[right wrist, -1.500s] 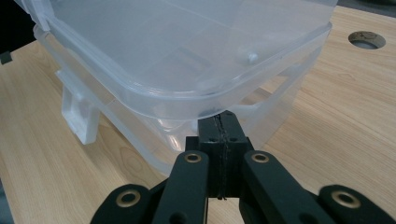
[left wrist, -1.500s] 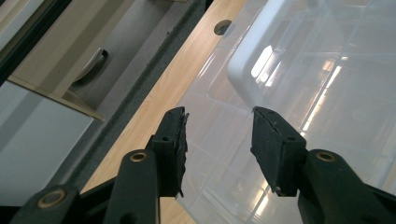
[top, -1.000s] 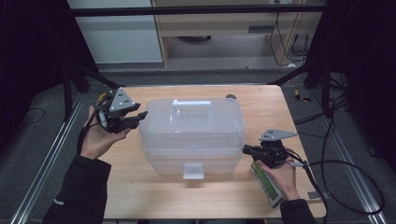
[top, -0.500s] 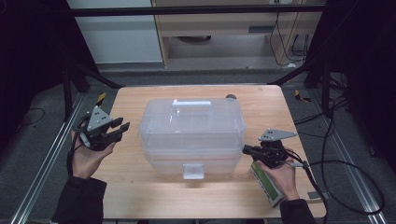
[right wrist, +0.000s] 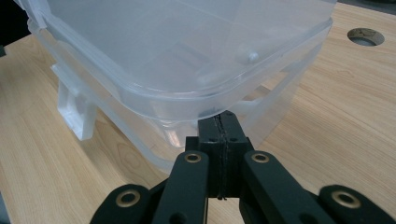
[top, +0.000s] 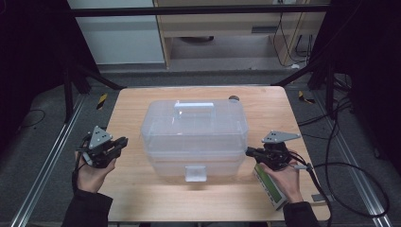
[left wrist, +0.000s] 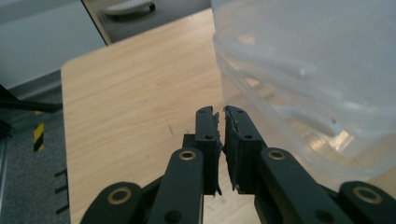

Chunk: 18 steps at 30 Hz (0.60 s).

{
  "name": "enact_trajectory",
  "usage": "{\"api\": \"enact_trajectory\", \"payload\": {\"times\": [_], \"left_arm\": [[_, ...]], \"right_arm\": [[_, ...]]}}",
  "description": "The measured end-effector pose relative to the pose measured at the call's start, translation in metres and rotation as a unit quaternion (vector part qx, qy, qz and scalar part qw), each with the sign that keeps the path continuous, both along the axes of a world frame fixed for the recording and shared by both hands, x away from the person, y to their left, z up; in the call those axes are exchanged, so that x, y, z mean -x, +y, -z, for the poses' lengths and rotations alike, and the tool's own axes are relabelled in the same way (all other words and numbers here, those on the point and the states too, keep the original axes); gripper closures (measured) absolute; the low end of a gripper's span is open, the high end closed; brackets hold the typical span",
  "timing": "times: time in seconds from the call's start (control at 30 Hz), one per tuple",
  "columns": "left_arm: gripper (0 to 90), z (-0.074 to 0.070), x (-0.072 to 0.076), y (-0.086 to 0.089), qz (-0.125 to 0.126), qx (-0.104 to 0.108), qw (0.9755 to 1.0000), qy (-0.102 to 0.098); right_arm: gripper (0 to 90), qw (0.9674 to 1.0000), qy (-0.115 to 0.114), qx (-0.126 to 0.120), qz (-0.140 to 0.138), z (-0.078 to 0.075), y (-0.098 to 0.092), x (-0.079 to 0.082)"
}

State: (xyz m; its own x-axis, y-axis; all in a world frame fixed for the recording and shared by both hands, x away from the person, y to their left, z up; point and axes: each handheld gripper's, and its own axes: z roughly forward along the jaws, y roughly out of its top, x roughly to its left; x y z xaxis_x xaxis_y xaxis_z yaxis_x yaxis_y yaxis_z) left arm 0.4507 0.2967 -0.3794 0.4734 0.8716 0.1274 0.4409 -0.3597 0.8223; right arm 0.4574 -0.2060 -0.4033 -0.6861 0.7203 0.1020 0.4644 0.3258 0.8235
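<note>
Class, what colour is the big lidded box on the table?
The box is clear, frosted plastic with no colour; the high view shows it best.

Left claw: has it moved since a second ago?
Yes. The left claw has drawn back from the clear plastic box, toward the table's near left edge, and its jaws have just been closing with nothing between them.
</note>
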Motion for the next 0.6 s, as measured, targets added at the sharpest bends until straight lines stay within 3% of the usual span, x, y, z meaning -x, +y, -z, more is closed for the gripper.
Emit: {"api": "enact_trajectory", "payload": {"times": [0.2, 0.6], "left_arm": [[87.8, 0.011, 0.003, -0.004, 0.019, 0.012, 0.9995, 0.020], [89.2, 0.020, 0.006, -0.026, 0.063, -0.002, 0.9973, 0.037]], "right_arm": [[90.0, 1.0000, 0.000, 0.001, 0.000, 0.000, 0.000, 0.001], [90.0, 1.0000, 0.001, 0.003, 0.000, 0.000, 0.000, 0.002]]}}
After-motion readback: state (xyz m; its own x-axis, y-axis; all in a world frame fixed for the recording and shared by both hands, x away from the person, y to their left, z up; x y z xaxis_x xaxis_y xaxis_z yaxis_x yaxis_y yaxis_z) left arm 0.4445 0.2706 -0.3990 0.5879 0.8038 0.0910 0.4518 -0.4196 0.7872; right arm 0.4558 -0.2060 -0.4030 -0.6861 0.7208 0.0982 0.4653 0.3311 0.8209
